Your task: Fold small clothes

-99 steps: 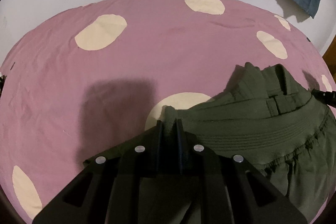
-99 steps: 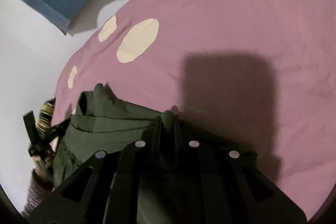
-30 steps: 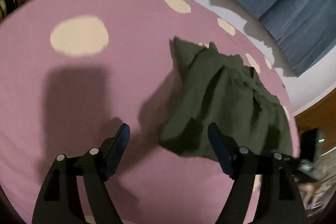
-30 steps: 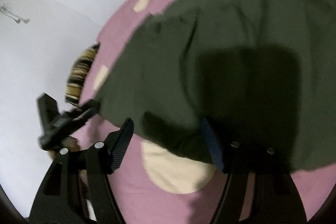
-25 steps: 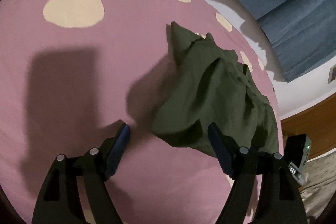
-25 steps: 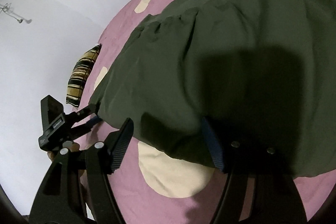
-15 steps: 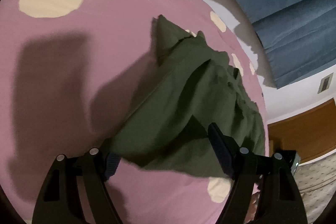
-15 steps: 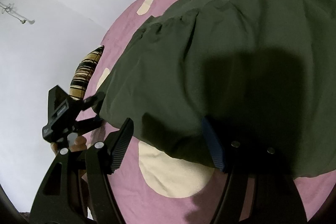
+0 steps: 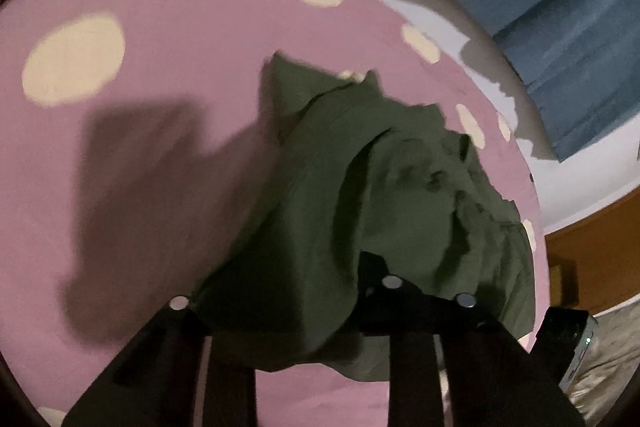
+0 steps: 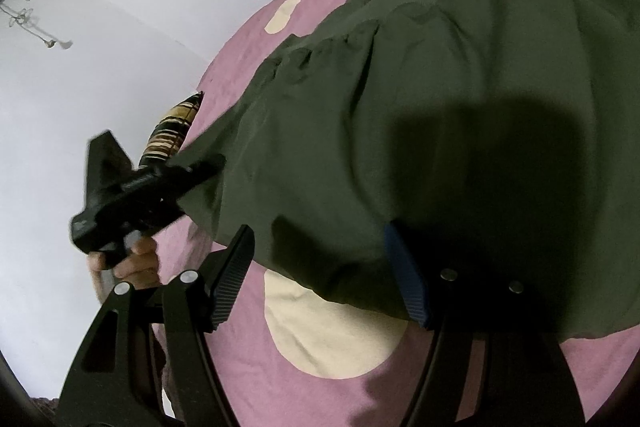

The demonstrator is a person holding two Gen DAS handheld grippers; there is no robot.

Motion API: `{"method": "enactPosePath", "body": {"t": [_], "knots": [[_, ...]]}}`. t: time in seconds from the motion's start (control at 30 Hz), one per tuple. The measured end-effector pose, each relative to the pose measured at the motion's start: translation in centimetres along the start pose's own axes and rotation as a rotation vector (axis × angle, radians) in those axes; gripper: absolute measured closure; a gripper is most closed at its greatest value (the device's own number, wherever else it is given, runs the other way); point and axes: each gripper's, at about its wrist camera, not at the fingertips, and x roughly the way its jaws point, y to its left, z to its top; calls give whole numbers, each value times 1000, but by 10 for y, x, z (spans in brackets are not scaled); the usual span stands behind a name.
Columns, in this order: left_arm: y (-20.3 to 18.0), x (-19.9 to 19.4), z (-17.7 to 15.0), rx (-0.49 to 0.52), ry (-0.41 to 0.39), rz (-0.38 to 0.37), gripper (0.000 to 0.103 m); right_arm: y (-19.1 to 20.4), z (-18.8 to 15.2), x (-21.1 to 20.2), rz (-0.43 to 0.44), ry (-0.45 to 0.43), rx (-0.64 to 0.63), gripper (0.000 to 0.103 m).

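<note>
A dark green garment [image 9: 360,195] lies crumpled on the pink sheet with cream dots [image 9: 160,27]. My left gripper [image 9: 280,287] has its jaws closing on the garment's near corner, and the cloth drapes over the fingers and hides their tips. The right wrist view shows that left gripper [image 10: 200,167] pinching the corner of the green garment [image 10: 440,87], with a hand [image 10: 136,263] on its handle. My right gripper [image 10: 320,267] stands open over the garment's near hem. The hem runs between its fingers [image 10: 236,267] without being pressed.
A striped pillow [image 10: 172,127] lies at the bed's edge by the white wall. A blue curtain [image 9: 540,7] hangs behind the bed. A phone [image 9: 576,347] and wooden furniture [image 9: 592,247] sit past the bed's right side.
My left gripper moved forward onto the garment's near corner and its jaws came together on the cloth, which now bunches over the fingers. The right gripper stayed open and in place.
</note>
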Motion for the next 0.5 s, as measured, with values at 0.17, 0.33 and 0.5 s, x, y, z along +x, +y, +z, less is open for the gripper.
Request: {"method": "enactPosePath", "body": {"t": [0.17,0.33,0.5], "knots": [[-44,-23,1,117,-73,12,85,1,-4,-1,-3,-13,-10,36],[-71,-28,1,192,-96,44,85,2,-8,-5,-3,-30,-23,36],[-75,-31,0,209,-111,50,85,5,-2,-23,29,-28,25,36]]}}
